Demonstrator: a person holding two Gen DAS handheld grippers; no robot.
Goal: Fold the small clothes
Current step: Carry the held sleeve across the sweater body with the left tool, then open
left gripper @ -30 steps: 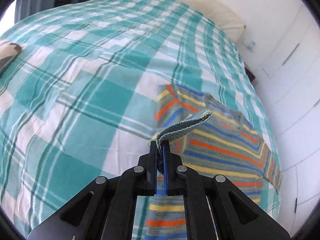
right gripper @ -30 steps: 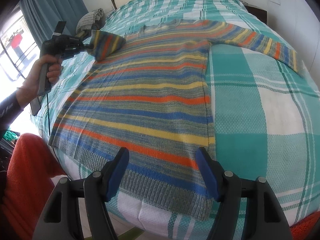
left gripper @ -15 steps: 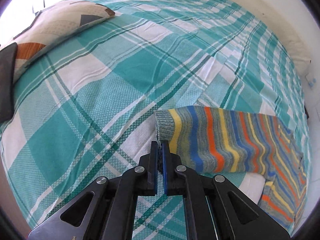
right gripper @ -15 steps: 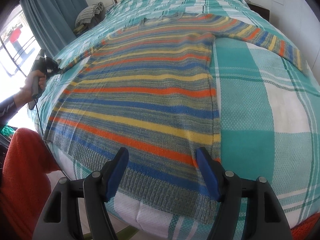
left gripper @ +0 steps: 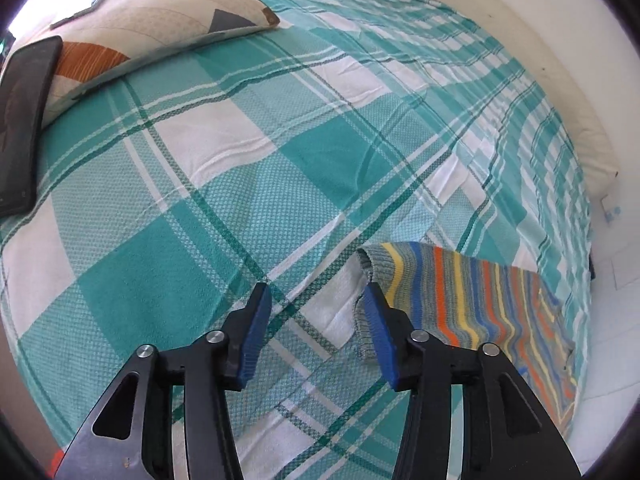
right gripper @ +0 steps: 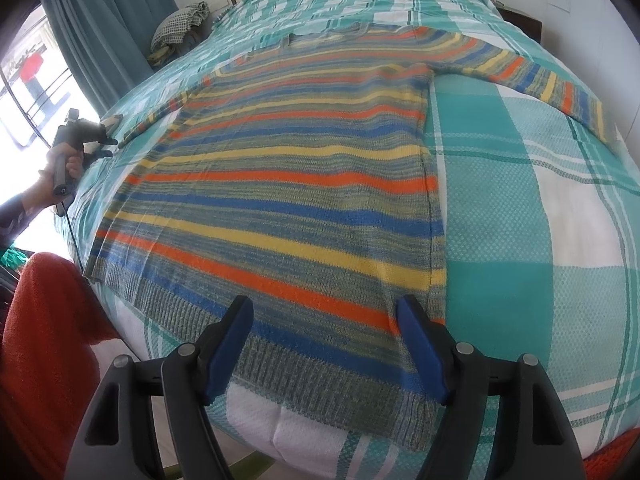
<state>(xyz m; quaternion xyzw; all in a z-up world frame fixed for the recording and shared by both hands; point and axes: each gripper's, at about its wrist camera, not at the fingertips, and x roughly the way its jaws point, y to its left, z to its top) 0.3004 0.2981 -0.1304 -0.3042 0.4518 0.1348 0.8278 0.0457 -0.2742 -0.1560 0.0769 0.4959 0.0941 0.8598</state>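
A striped knit sweater (right gripper: 304, 184) in orange, blue, yellow and grey lies flat on the teal plaid bedspread (right gripper: 520, 240). Its one sleeve (left gripper: 448, 292) now lies stretched out on the bed. My left gripper (left gripper: 316, 316) hovers at that sleeve's cuff, its jaws opening; the cuff lies beside and behind the right-hand finger, and nothing is between the pads. In the right wrist view the left gripper (right gripper: 106, 148) appears far left, held by a hand. My right gripper (right gripper: 324, 340) stands open over the sweater's ribbed hem, its jaws widening with no fabric pinched. The other sleeve (right gripper: 540, 72) lies spread toward the far right.
A patterned pillow (left gripper: 152, 32) and a dark flat object (left gripper: 20, 120) lie at the far left of the bed. An orange-red cloth (right gripper: 44, 340) sits below the bed's near edge. A curtain (right gripper: 104, 28) and a bundle of clothes (right gripper: 180, 28) stand beyond the bed.
The left gripper carried the sleeve cuff outward to the left, laid it on the bedspread, then opened and let it go. The right gripper stayed in place, widening slightly.
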